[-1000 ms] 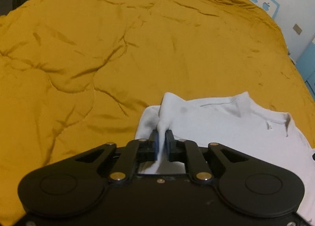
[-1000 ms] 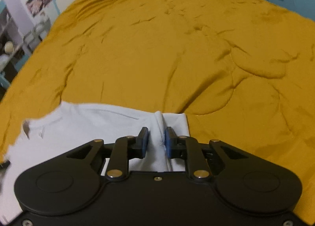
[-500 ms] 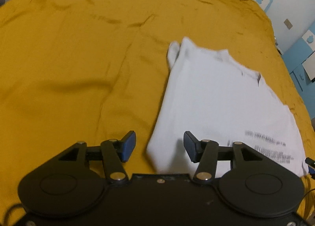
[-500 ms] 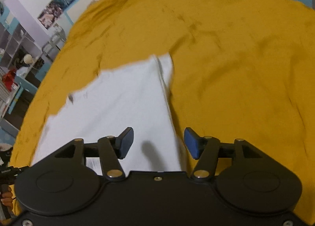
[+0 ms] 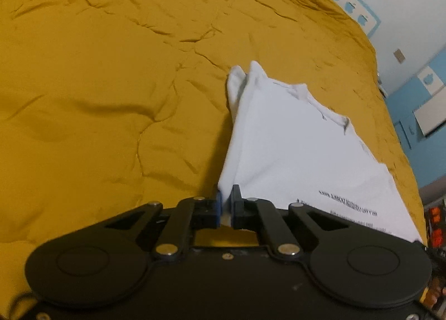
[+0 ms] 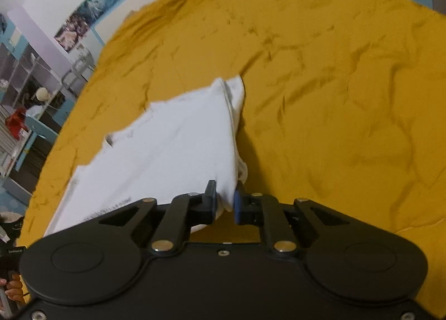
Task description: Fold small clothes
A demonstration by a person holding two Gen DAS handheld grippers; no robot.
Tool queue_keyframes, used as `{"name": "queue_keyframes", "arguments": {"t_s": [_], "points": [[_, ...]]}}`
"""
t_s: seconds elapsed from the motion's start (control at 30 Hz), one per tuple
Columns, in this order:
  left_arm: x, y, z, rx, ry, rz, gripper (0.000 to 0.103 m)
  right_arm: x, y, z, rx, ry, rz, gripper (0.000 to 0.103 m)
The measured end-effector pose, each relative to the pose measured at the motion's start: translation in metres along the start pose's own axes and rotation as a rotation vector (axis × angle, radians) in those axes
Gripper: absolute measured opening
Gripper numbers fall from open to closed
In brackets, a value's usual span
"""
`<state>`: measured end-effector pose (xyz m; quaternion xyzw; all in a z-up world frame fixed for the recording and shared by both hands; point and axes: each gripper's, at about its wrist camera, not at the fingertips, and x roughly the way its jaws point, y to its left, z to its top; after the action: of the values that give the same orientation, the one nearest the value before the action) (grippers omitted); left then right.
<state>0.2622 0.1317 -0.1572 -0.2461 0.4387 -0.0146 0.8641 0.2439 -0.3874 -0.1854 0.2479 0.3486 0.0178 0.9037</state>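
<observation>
I have both tools clamped on the white T-shirt (image 5: 292,141), one at each near corner. The left gripper (image 5: 226,200) has its jaws together on the near left corner of the folded fabric; a thin strip of cloth shows between the blue pads. The right gripper (image 6: 225,199) is likewise closed on the near right corner, with a thicker bunch of cloth pinched between its black finger and its blue pad.

The T-shirt lies on the mustard-yellow quilt (image 5: 111,82), folded over on itself, with the fabric pulled taut from each clamped corner toward the far end. The collar (image 5: 344,123) sits along the right edge in the left wrist view. Lines of small dark print (image 5: 348,202) run across the near part of the shirt. At the far end, a folded sleeve edge (image 6: 232,94) stands slightly proud of the quilt.

In the right wrist view, the person's hand (image 6: 12,288) appears at the lower left edge.
</observation>
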Motion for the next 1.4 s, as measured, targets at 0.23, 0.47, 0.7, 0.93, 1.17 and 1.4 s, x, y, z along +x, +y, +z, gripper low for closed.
{"name": "queue_keyframes", "arguments": {"t_s": [0.23, 0.47, 0.7, 0.93, 1.17, 1.4], "points": [[0.037, 0.018, -0.019, 0.045, 0.057, 0.059, 0.009, 0.032, -0.034, -0.020, 0.055, 0.082, -0.036, 0.007], [0.006, 0.018, -0.013, 0.065, 0.016, 0.077, 0.022, 0.006, -0.023, -0.015, 0.052, 0.016, -0.059, 0.033], [-0.018, -0.016, -0.006, 0.116, -0.045, -0.005, 0.030, -0.009, 0.063, -0.013, -0.157, -0.060, 0.087, 0.033], [0.025, -0.052, -0.030, 0.164, 0.024, -0.067, 0.038, 0.044, 0.104, -0.045, -0.260, 0.030, 0.111, 0.034], [0.043, -0.023, -0.046, 0.117, 0.065, -0.065, 0.039, 0.040, 0.054, -0.060, -0.245, 0.052, -0.012, 0.031], [0.021, -0.007, -0.042, 0.005, 0.069, -0.080, 0.033, 0.015, 0.019, -0.060, -0.177, 0.049, -0.081, 0.030]]}}
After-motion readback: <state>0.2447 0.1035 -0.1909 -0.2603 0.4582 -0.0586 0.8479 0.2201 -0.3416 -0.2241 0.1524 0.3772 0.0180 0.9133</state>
